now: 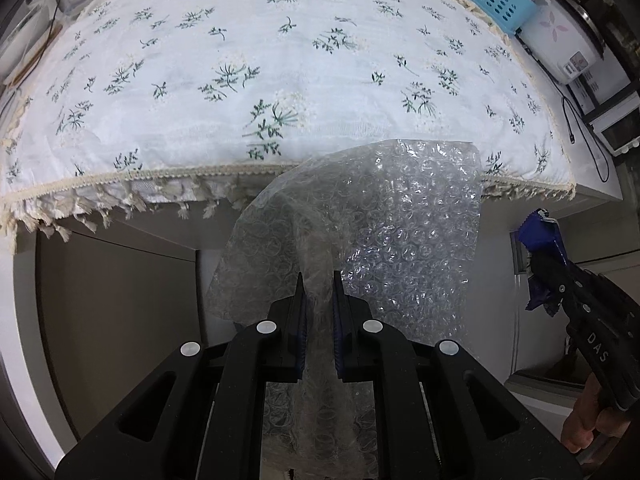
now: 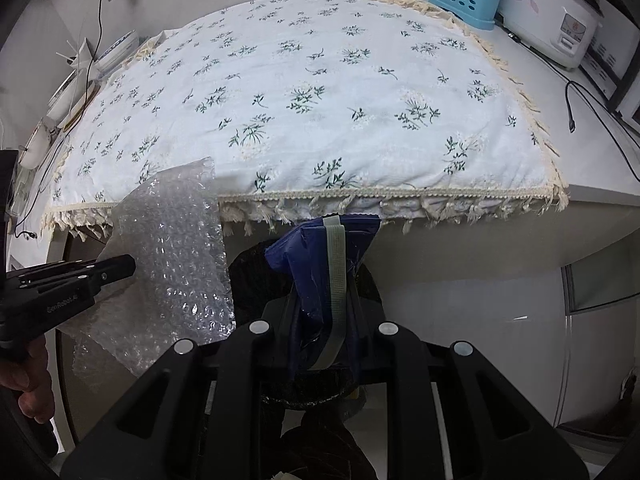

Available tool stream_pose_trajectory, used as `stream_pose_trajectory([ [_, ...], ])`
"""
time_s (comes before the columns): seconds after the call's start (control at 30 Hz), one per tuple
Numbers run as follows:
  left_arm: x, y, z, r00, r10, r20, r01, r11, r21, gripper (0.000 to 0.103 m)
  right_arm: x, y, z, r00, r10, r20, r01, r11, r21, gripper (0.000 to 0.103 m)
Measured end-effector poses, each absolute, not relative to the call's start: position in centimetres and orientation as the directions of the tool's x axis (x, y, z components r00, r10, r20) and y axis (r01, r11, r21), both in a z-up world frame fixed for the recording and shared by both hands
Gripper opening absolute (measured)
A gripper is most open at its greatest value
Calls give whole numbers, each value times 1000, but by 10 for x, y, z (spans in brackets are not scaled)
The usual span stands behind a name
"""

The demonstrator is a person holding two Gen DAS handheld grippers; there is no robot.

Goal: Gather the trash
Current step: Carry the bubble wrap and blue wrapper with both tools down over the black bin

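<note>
Below table edge: left gripper (image 1: pixel 318 280) clamps bubble wrap (image 1: pixel 400 216); right gripper (image 2: pixel 320 312) clamps blue wrapper (image 2: pixel 316 256), fingertips hidden.

Floral tablecloth (image 1: pixel 280 60) on white counter (image 2: pixel 600 208)

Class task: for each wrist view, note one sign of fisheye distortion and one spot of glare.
Left wrist view: the tablecloth edge bows into a curve, and highlights glint on the bubble wrap. Right wrist view: dark vignetted corners, the table front curves, and glare flecks the bubble wrap beside the blue wrapper.
</note>
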State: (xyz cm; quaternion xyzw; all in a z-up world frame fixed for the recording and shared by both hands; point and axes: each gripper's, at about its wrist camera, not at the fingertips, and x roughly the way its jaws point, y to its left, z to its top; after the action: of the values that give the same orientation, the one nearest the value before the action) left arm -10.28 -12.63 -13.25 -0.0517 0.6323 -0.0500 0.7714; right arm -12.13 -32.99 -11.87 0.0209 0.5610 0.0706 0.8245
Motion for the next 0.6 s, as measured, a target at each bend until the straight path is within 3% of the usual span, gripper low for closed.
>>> stream_pose_trajectory([
  [0.6, -108, -135, -229, 111, -84, -990, -13, 996, -86, 9, -129, -335, -193, 283, 159, -946, -78, 987, 143, 18],
])
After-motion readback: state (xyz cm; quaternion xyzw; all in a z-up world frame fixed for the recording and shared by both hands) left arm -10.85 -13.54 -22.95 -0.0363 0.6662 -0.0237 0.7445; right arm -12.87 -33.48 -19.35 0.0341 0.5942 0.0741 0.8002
